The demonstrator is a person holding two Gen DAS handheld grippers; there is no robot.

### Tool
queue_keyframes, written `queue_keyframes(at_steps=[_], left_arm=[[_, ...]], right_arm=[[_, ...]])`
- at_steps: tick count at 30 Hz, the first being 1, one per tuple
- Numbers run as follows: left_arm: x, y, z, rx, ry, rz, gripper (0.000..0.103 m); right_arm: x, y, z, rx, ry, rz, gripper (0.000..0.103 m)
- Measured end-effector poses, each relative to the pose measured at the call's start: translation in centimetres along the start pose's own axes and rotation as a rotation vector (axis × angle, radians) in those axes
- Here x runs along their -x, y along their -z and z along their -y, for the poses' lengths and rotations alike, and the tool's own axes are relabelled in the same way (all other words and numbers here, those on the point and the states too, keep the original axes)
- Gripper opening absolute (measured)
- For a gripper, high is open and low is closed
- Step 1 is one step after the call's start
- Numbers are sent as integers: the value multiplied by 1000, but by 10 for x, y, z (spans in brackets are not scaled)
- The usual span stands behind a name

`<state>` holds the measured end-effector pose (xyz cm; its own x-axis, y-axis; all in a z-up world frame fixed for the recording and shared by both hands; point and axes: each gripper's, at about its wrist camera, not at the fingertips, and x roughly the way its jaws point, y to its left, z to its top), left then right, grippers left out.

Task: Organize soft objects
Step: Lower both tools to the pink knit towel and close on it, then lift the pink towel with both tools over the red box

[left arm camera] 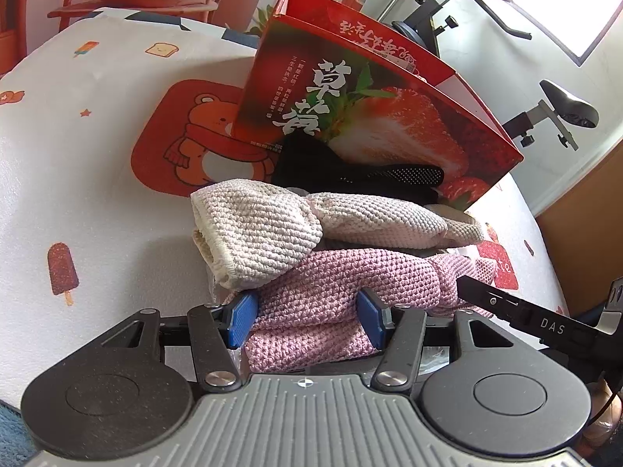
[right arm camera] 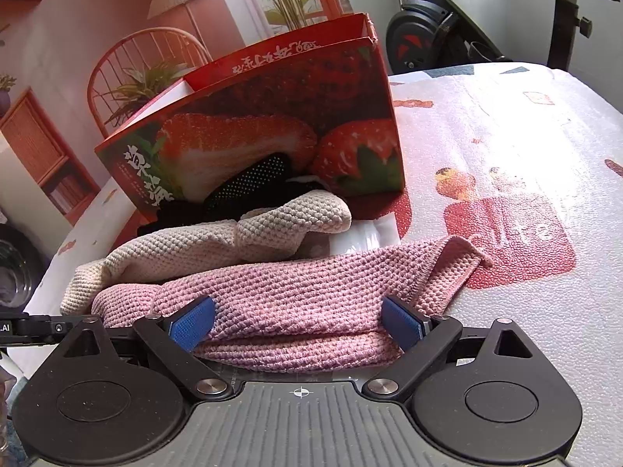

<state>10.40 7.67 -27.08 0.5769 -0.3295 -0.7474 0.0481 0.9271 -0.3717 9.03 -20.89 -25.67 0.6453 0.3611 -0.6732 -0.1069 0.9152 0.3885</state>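
A folded pink knitted cloth (right arm camera: 303, 303) lies under a crumpled beige cloth (right arm camera: 218, 241), with a black dotted fabric (right arm camera: 249, 186) at twelve o'clock behind.

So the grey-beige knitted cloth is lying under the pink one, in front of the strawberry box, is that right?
Not quite. The left wrist view shows the grey-beige knitted cloth lying on top of the pink cloth, not under it. The rest holds: both sit in front of the strawberry box.

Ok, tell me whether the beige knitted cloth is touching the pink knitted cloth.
Touching: the left wrist view shows the beige knitted cloth lying directly on the pink knitted cloth, no gap between them.
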Motion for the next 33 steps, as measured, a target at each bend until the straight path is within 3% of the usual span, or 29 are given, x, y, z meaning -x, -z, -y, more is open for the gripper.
queue_keyframes(at_steps=[5,11,20,33], left_arm=[[0,0,2,-11,-6,2,59],[0,1,2,-12,-7,3,59],[0,1,2,-10,-6,2,59],[-2,1,5,-29,-15,3,60]], right_arm=[[1,0,-4,24,1,-2,86],[3,-2,-8,56,-16,-11,72],[11,-4,-25,135,-57,-21,33],[13,-4,-33,181,-52,-21,29]])
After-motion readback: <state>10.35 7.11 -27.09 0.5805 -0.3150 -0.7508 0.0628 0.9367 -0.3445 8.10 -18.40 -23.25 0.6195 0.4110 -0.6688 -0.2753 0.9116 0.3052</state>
